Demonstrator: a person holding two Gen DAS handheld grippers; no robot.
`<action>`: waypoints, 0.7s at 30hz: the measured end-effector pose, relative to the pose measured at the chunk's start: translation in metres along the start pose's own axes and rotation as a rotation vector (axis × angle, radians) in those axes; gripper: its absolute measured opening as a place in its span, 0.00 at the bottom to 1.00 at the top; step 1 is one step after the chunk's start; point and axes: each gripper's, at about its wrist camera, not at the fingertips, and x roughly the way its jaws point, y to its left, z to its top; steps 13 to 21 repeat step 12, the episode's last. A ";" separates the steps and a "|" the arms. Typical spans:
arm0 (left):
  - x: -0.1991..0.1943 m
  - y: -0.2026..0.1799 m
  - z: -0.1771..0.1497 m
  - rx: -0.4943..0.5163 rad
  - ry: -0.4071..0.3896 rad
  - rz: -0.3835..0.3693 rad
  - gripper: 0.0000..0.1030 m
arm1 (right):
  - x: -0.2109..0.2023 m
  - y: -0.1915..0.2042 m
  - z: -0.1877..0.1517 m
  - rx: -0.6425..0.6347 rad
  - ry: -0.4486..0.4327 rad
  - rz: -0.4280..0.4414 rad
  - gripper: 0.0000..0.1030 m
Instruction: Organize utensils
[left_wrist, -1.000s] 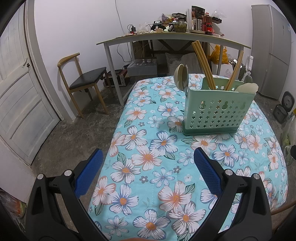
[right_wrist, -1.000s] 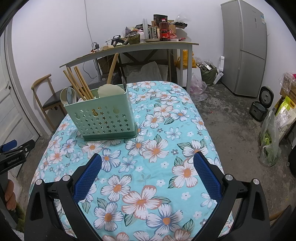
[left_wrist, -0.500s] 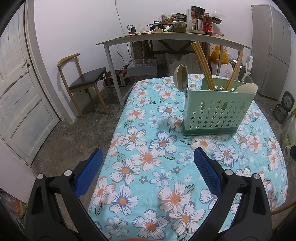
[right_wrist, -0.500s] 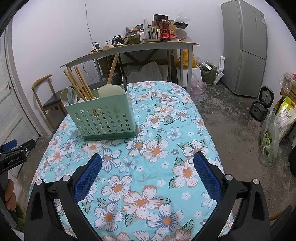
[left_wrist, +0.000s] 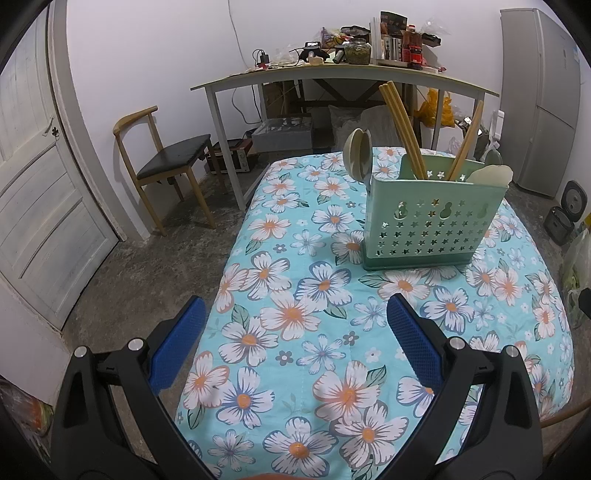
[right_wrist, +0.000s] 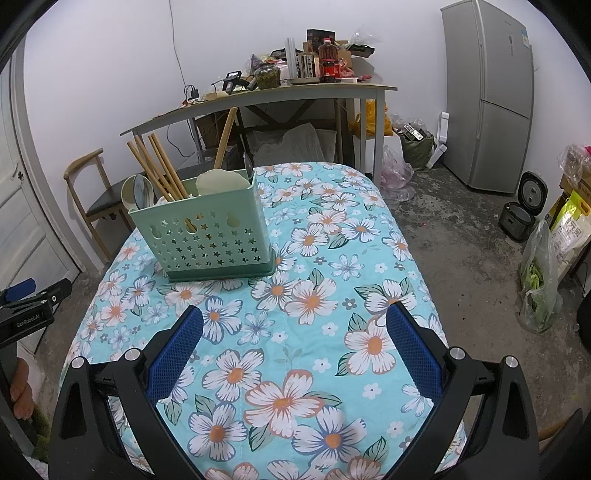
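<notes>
A green perforated utensil caddy (left_wrist: 428, 221) stands upright on the floral tablecloth (left_wrist: 295, 332), far right in the left wrist view and far left in the right wrist view (right_wrist: 207, 236). It holds wooden chopsticks (left_wrist: 400, 129), pale spoons (left_wrist: 356, 153) and a flat pale spatula (left_wrist: 489, 173). My left gripper (left_wrist: 293, 332) is open and empty, well short of the caddy, over the table's near left part. My right gripper (right_wrist: 293, 334) is open and empty over the table's near middle. The left gripper shows at the left edge of the right wrist view (right_wrist: 29, 302).
A wooden chair (left_wrist: 162, 162) stands left of the table. A cluttered desk (left_wrist: 332, 70) is behind the table. A grey fridge (right_wrist: 487, 92) stands at the back right, with a rice cooker (right_wrist: 521, 210) and bags (right_wrist: 543, 280) on the floor.
</notes>
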 end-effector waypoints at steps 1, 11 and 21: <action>0.001 -0.001 0.000 0.001 -0.001 0.000 0.92 | 0.000 0.000 0.000 0.000 0.000 -0.001 0.94; 0.001 -0.002 0.000 0.003 -0.001 -0.002 0.92 | 0.000 0.000 0.000 0.001 0.000 0.000 0.94; 0.001 -0.002 0.000 0.003 -0.003 -0.002 0.92 | 0.000 -0.001 0.000 0.000 0.000 0.000 0.94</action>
